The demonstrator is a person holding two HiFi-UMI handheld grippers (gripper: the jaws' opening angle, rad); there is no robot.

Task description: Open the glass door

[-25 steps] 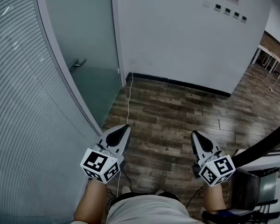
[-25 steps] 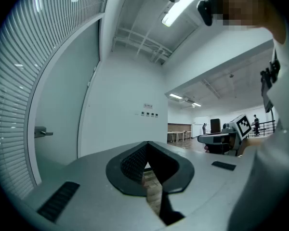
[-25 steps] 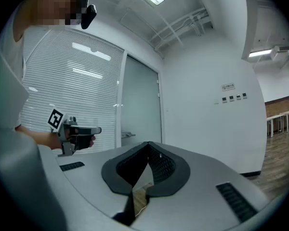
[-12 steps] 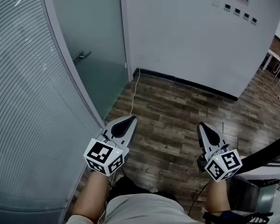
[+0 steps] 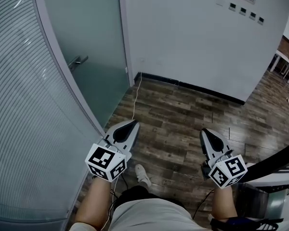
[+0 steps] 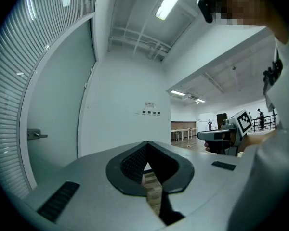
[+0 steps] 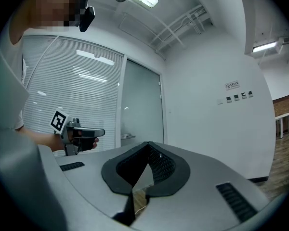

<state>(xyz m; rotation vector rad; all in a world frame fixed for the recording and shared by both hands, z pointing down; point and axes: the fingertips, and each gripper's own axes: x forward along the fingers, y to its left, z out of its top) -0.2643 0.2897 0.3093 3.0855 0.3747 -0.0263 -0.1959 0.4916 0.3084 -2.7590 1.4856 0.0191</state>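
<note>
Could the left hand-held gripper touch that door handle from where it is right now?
Probably not yet. The left hand-held gripper is near the person's waist, and the door handle sits well ahead on the glass door. Nothing stands between them; stepping closer should do.

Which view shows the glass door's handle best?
The head view: the handle stands clear against the frosted glass door, nothing in front. The left gripper view shows the handle small near its left edge; the right gripper view shows the handle small and dim.

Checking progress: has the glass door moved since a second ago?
No. The glass door still sits closed, its right edge flush against the white wall.
</note>
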